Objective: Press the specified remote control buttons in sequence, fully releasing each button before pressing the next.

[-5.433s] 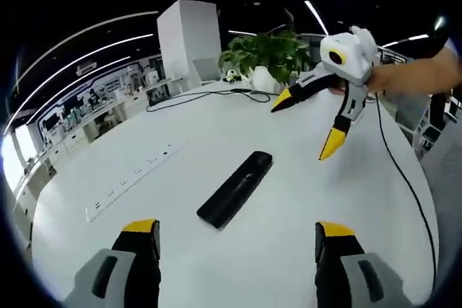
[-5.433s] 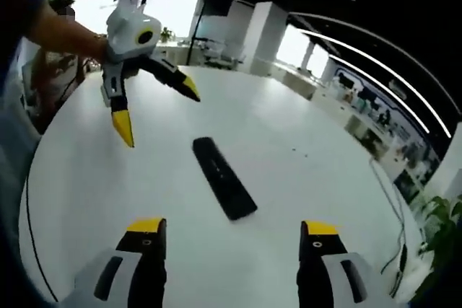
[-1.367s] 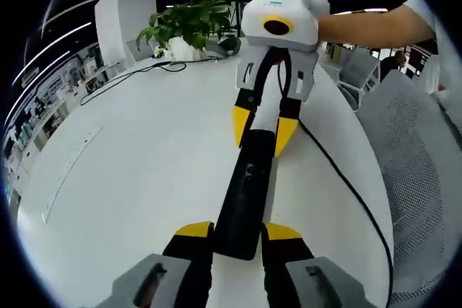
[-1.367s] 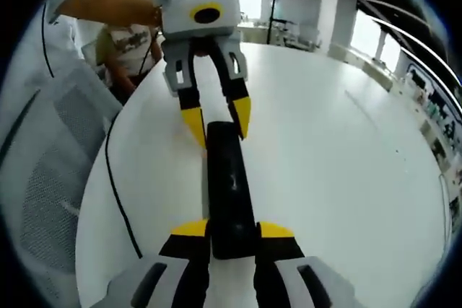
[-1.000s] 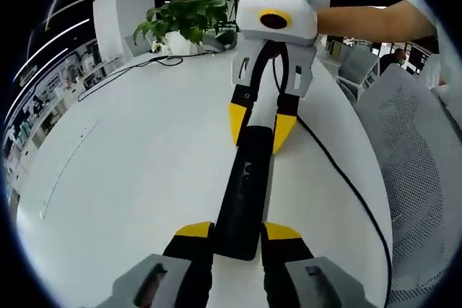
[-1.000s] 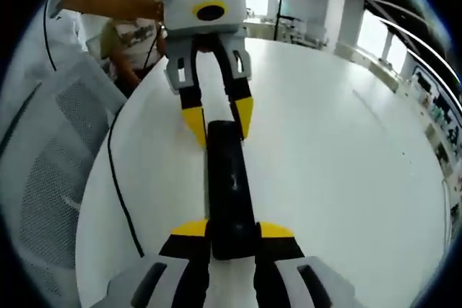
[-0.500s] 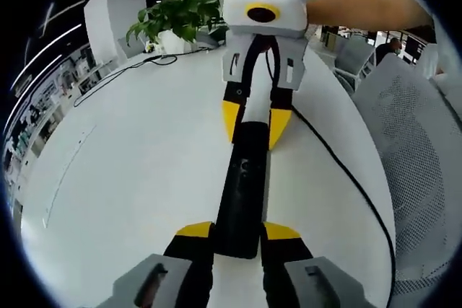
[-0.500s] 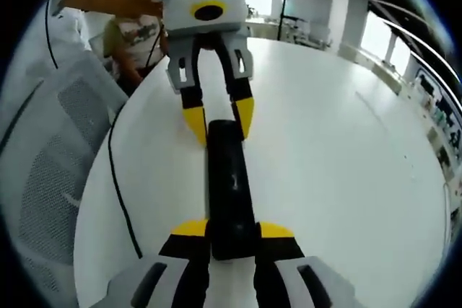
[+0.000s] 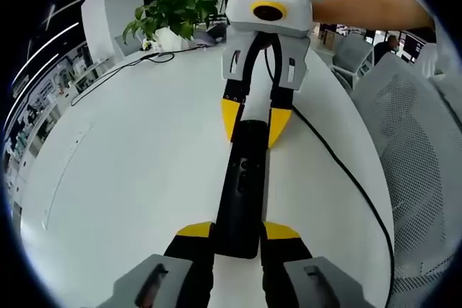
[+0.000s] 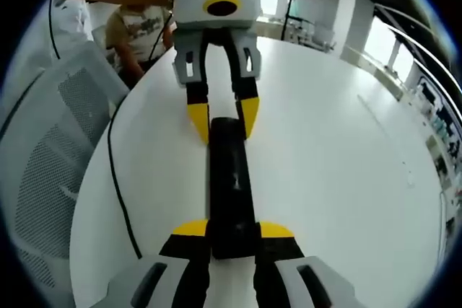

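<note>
Remote [image 9: 242, 192] lies lengthwise at frame centre on the white table [image 9: 130, 178], its 2 ends pinched by left claw [image 9: 238, 232] and right claw [image 10: 215, 231].

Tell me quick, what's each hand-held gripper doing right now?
Left hand-held gripper: closed on one end of the remote.
Right hand-held gripper: closed on the remote's other end.
</note>
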Demonstrator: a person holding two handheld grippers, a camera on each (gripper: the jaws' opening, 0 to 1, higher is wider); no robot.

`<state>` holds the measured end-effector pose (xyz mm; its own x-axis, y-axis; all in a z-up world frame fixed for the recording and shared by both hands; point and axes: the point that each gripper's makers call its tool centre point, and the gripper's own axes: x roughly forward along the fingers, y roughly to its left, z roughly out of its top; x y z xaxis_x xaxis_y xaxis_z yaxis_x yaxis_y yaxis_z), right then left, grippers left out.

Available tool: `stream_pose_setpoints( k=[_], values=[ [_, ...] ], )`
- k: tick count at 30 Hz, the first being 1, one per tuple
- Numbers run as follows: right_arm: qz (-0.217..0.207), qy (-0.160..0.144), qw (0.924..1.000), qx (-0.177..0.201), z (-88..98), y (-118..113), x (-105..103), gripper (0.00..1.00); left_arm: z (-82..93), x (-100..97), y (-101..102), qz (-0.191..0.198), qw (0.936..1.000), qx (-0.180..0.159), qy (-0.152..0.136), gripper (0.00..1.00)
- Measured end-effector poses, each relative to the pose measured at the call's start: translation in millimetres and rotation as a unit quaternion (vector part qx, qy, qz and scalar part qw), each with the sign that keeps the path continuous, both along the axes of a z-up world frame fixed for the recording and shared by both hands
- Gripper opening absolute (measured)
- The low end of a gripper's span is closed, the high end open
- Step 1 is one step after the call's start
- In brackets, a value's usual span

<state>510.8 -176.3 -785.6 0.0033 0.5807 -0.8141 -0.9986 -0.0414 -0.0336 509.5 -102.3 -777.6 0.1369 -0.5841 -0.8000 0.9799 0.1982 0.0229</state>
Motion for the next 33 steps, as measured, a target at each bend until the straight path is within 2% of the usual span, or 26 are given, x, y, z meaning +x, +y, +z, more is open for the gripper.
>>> stream_pose_setpoints(
  k=[27, 33],
  values=[
    [0.001, -0.006, 1.0, 0.002, 3.4, 2.1, -0.4, 0.21, 0.6, -0.3, -0.8, -0.011, 0.9999, 0.009, -0.003, 0.23],
    [0.014, -0.018, 0.9997, 0.003, 5.1, 1.8, -1.1, 0.21, 0.7, -0.3, -0.9, -0.012, 0.9999, 0.012, -0.001, 0.23]
  ],
)
